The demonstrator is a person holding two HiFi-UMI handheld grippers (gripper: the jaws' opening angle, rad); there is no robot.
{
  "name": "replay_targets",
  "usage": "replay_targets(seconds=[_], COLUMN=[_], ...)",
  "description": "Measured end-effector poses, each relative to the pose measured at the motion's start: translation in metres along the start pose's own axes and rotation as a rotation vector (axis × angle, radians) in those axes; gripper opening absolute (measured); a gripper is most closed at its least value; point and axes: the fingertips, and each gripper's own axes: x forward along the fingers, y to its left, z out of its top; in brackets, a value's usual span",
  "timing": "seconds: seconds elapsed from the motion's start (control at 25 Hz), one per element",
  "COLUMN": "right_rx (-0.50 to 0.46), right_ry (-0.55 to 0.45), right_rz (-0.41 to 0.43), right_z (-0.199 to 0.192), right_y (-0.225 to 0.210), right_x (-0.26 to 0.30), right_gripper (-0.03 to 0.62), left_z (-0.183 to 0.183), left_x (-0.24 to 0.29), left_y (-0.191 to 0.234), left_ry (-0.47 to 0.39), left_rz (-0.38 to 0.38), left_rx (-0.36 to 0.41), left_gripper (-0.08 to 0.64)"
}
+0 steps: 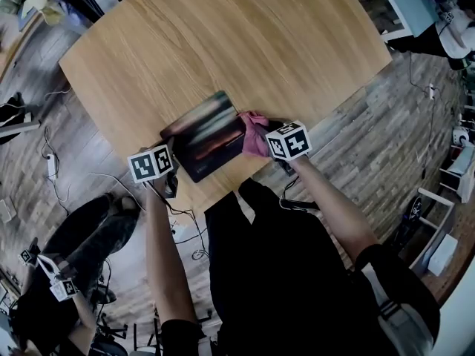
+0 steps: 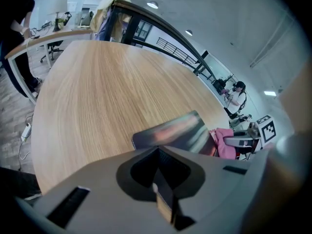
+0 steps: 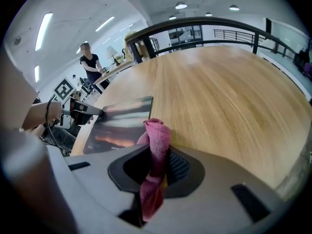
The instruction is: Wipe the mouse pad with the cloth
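Wood table (image 1: 223, 43), pad (image 1: 206, 136) mid-table, right gripper (image 3: 157, 168) clamping cloth (image 3: 156, 136) at its 3 o'clock edge (left gripper (image 2: 161, 177) pinched shut, 8 o'clock), so an unpinned pad could skid.

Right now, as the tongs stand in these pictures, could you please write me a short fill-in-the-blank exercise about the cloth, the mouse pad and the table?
1. The cloth pinched in the right tongs is ___ in colour.
2. The mouse pad lies on a ___ table.
3. The cloth is at the mouse pad's right edge, while the left tongs grip a corner on its ___ side.

Missing words: pink; wooden; left.
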Motion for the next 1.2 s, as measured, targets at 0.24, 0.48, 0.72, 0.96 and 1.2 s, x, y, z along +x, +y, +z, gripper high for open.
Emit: replay_targets(seconds=[0.24,0.48,0.72,0.96,1.2], right_rx=[-0.043,-0.058,-0.072,-0.085,-0.098], right_ry=[-0.073,-0.110,-0.146,-0.191,-0.261], right_rz=[-0.002,0.020,0.045,0.070,0.104], right_z=[0.020,0.034,0.049,0.062,0.075], right_y=[0.010,0.026,0.040,0.055,0.070], right_x=[-0.013,-0.019,-0.025,-0.036,-0.062], right_gripper=[0.063,0.063,0.063,0.063,0.063], left_z=[-0.003,-0.002,0.005,0.027,0.038], left_x=[0.000,-0.002,-0.012,-0.041,-0.091], left_y=[0.000,-0.001,-0.004,-0.021,-0.052], left_ry=[-0.030,-0.085,-0.192,-0.330,-0.494], left_rz=[0.050,0.070,0.068,0.081,0.119], left_rx=[-0.016,-0.043,-0.119,-0.094,-0.078], left_gripper=[0.023,0.024,0.025,0.025,0.023])
